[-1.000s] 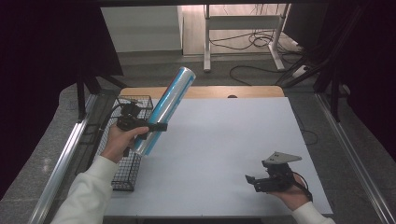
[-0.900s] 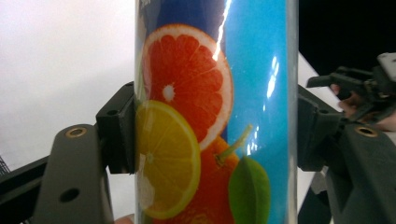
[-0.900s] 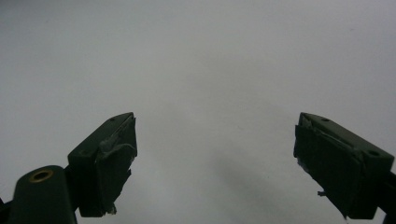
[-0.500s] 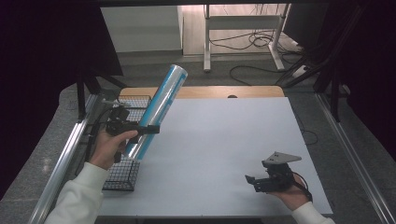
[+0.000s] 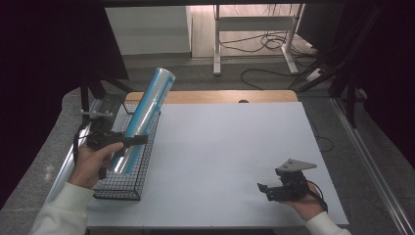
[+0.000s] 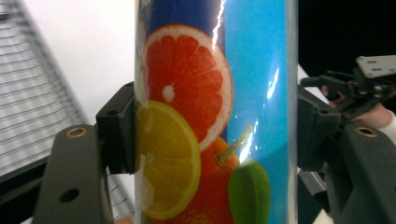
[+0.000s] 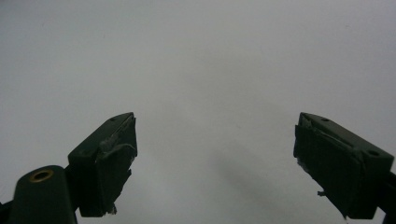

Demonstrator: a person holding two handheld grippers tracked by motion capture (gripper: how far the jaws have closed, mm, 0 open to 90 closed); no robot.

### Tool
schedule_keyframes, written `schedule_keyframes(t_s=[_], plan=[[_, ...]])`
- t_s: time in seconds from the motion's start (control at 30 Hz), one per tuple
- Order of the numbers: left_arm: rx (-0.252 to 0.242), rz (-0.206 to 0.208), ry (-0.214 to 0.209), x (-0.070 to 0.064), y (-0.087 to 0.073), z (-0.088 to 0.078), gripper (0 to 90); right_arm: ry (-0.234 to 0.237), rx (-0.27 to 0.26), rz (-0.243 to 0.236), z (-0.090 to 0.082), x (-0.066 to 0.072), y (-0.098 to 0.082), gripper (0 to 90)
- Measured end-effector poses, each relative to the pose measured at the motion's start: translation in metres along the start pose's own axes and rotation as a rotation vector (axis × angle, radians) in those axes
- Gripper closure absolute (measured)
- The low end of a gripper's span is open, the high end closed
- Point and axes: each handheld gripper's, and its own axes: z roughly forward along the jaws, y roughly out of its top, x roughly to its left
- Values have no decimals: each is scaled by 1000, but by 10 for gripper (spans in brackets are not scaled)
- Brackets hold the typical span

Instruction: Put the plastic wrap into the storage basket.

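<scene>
The tall, glossy blue cylindrical can (image 5: 145, 117), printed with orange, lemon and lime slices (image 6: 187, 140), is held in the air, tilted with its top leaning away and to the right, above the black wire-mesh basket (image 5: 128, 183) at the left edge of the white tabletop (image 5: 230, 156). The left gripper (image 5: 128, 140) pinches it across the lower half of its body, one jaw pressed flat on each side of the round wall.

Judging by the hard highlights on its skin, the can has a smooth, slick surface and a stiff wall that holds its shape under the pads; it looks likely to slide or twist in the grip if the squeeze slackens, the more so because it is long and gripped below its middle, so the upper part acts as a lever. Its weight cannot be told. A hold nearer mid-length, square across the widest part, would probably steady it best; the rimmed ends look less suited to flat pads.

Well apart, near the tabletop's front right corner, the right gripper (image 5: 268, 190) sits low in the person's right hand (image 5: 306, 205), its jaws spread wide with nothing between them and bare white surface ahead.
</scene>
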Motion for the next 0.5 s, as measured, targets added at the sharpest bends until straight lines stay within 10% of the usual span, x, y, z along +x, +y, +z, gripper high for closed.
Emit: schedule_keyframes(t_s=[0.5], plan=[[-20,-140,125,32,-38,-32,320,5,8,-2,5,0,2,141]])
